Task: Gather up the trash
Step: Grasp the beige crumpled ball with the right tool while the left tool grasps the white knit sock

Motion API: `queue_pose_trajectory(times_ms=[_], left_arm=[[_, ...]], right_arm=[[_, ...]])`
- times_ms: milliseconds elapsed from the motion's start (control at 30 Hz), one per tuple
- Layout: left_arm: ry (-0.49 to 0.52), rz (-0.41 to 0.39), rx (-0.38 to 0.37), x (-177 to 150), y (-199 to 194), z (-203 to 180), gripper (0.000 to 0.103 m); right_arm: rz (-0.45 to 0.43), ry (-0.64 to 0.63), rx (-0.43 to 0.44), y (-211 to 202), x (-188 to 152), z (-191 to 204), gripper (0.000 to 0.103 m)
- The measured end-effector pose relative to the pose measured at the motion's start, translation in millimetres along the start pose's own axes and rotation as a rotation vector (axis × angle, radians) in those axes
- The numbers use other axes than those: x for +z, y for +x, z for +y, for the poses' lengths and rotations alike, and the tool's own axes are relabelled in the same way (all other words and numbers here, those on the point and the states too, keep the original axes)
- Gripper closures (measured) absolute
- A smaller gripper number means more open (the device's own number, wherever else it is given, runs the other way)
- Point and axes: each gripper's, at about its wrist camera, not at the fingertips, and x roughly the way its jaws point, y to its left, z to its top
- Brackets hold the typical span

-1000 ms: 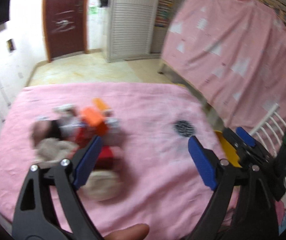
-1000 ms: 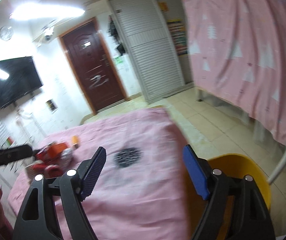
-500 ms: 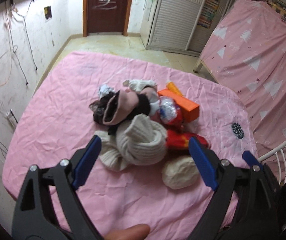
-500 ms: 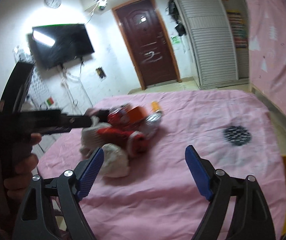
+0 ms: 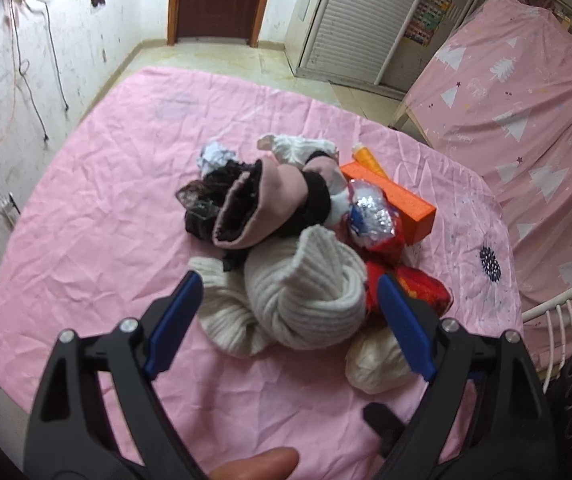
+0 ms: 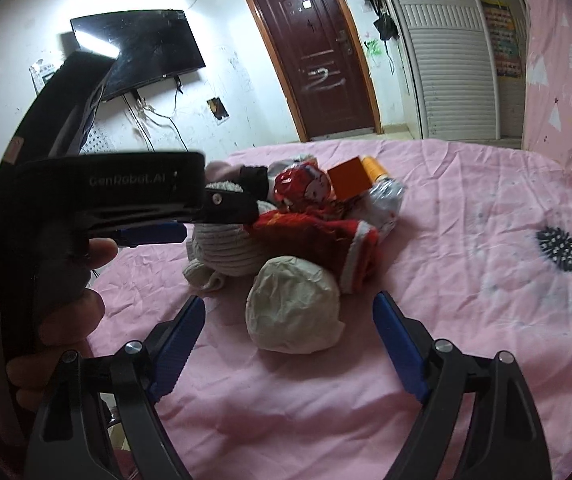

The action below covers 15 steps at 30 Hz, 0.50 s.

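left gripper (image 5: 286, 312) jaws wide open over a cream sock (image 5: 306, 300); right gripper (image 6: 290, 336) open, paper ball (image 6: 294, 308) between jaws, untouched.

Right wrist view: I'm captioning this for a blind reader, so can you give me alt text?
The open right gripper faces a crumpled pale paper ball at the near edge of a heap of clothes and wrappers on a pink sheet. The left gripper enters from the left.

"GenRobot.AI" is printed on the left gripper (image 6: 141, 236) body.
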Motion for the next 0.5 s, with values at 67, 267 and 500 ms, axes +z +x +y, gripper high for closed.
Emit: queue_pose_trajectory(times_ms=[67, 267, 500], left_arm=[[-0.028, 0.018, -0.019, 3, 5, 4, 0.018], [-0.11, 0.05, -0.062, 4, 13, 12, 0.026], [-0.218, 0.058, -0.146, 3, 9, 25, 0.045]], right_arm=[[0.003, 0.0, -0.006, 1, 3, 3, 0.024], [0.043, 0.002, -0.026, 11, 6, 8, 0.025], [0.069, -0.024, -0.017, 14, 3, 12, 0.062]])
